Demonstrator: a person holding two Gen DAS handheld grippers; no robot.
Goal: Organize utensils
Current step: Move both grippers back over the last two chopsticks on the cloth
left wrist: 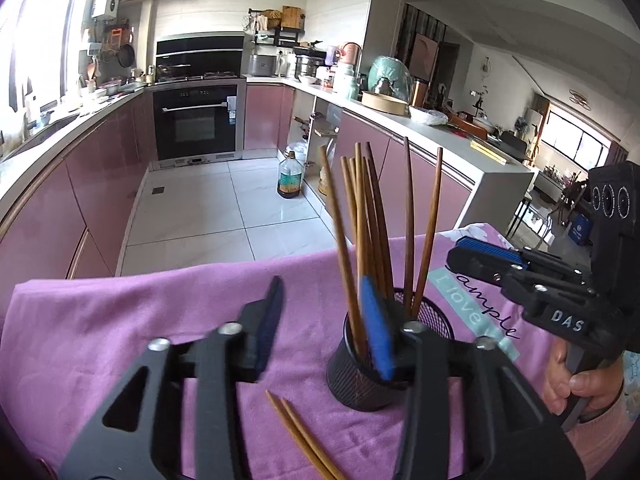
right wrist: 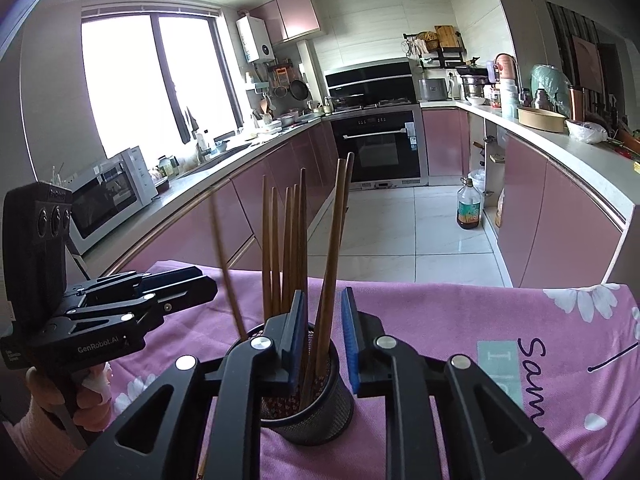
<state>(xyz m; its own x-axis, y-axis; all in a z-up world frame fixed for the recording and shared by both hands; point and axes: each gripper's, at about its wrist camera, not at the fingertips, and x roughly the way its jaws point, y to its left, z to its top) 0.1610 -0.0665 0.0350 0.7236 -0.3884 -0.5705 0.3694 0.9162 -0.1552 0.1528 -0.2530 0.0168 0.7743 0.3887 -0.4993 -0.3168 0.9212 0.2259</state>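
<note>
A black mesh cup (left wrist: pixel 390 360) holding a sheaf of brown chopsticks (left wrist: pixel 370 216) stands upright on a purple cloth (left wrist: pixel 120 320) in a pink-fronted kitchen, with a hand-held gripper either side. The cup's base and near wall are hidden behind the tools' black linkages, and one stick on the left is a motion blur. The left gripper (left wrist: pixel 326 322) has its jaws well apart, nothing between them, its right pad against the cup's near rim. The right gripper (right wrist: pixel 322 342) stands narrowly parted (two leaning sticks rise through the gap; whether the pads touch them cannot be told). Two loose chopsticks (left wrist: pixel 300 436) lie on the cloth just before the cup, their near ends cut off.
</note>
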